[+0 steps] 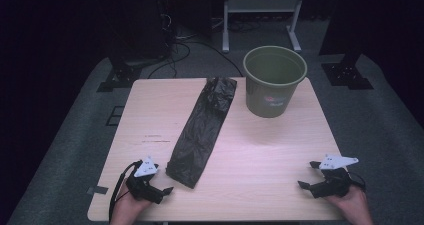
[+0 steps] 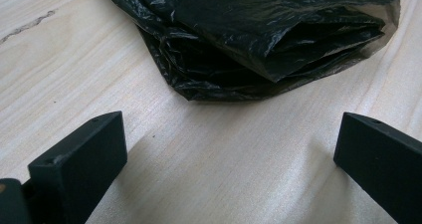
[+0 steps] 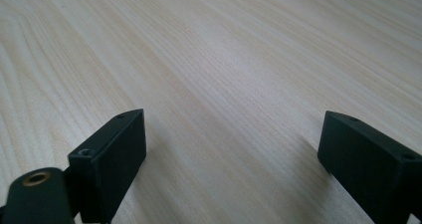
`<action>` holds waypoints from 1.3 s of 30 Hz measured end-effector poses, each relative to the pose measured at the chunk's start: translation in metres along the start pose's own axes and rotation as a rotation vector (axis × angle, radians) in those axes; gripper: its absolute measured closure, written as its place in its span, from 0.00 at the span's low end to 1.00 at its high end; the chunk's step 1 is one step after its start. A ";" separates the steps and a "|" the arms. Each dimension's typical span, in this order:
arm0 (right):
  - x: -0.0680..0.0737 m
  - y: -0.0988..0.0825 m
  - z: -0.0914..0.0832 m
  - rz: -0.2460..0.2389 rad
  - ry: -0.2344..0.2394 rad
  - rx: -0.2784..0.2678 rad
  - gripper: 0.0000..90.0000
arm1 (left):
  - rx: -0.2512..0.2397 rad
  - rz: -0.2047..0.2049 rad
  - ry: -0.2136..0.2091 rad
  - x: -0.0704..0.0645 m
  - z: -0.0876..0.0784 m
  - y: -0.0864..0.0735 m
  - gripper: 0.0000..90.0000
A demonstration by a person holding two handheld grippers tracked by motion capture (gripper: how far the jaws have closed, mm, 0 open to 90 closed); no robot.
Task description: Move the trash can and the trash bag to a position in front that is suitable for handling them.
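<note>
A long, folded black plastic bag (image 1: 200, 130) lies slanted across the middle of the wooden table (image 1: 270, 155), its crumpled far end close to a green bucket (image 1: 274, 81). My left gripper (image 1: 154, 177) rests at the near left, just beside the bag's near end, and is open with nothing between its jaws. In the left gripper view the bag's folded end (image 2: 259, 40) lies a short way ahead of the open left gripper (image 2: 230, 122). My right gripper (image 1: 308, 174) sits at the near right, open and empty. In the right gripper view the right gripper (image 3: 234, 119) has bare table between its jaws.
The bucket stands upright at the table's far right, and I see nothing in it. Dark stands and cables (image 1: 175, 50) and a white frame (image 1: 260, 7) occupy the floor beyond the table. A hand holds each gripper at the near edge.
</note>
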State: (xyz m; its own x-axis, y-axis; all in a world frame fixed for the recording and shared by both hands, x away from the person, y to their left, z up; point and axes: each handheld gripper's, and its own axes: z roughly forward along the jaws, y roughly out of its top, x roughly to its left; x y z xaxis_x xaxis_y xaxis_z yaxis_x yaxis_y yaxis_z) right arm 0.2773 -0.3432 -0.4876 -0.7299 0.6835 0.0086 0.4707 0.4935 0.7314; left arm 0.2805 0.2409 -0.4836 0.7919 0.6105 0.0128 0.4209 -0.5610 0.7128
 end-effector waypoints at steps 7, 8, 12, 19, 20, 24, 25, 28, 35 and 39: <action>0.001 0.002 -0.002 0.013 -0.010 0.020 0.15 | 0.000 0.000 0.000 0.000 0.000 0.000 0.00; 0.001 0.003 -0.002 0.011 -0.011 0.022 0.15 | 0.000 0.000 0.000 0.000 0.000 0.000 0.00; 0.001 0.008 -0.004 0.012 -0.020 0.003 0.15 | 0.001 0.001 0.000 0.000 0.000 0.000 0.00; -0.003 0.023 -0.010 0.039 -0.033 -0.034 0.16 | 0.001 0.001 0.000 0.000 0.000 0.000 0.00; -0.003 0.025 -0.011 0.042 -0.034 -0.038 0.16 | 0.001 0.001 0.000 0.000 0.000 0.000 0.00; -0.006 0.034 -0.013 0.056 -0.036 -0.039 0.16 | 0.001 0.001 0.000 0.000 0.000 0.000 0.00; -0.007 0.036 -0.014 0.060 -0.031 -0.046 0.16 | 0.001 0.001 0.000 0.000 0.000 0.000 0.00; -0.009 0.042 -0.016 0.066 -0.032 -0.052 0.16 | 0.001 0.001 0.000 0.000 0.000 0.000 0.00; -0.018 0.064 -0.020 0.089 -0.030 -0.104 0.18 | 0.001 0.001 0.000 0.000 0.000 0.000 0.00; -0.022 0.080 -0.023 0.092 -0.031 -0.128 0.18 | 0.000 0.000 0.000 0.000 0.000 0.000 0.00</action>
State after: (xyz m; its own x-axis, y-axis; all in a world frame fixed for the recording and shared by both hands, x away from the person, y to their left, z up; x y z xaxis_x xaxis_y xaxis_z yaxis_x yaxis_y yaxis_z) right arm 0.3199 -0.3312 -0.4140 -0.6701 0.7399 0.0601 0.4663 0.3565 0.8096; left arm 0.2806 0.2409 -0.4836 0.7921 0.6102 0.0127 0.4210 -0.5613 0.7125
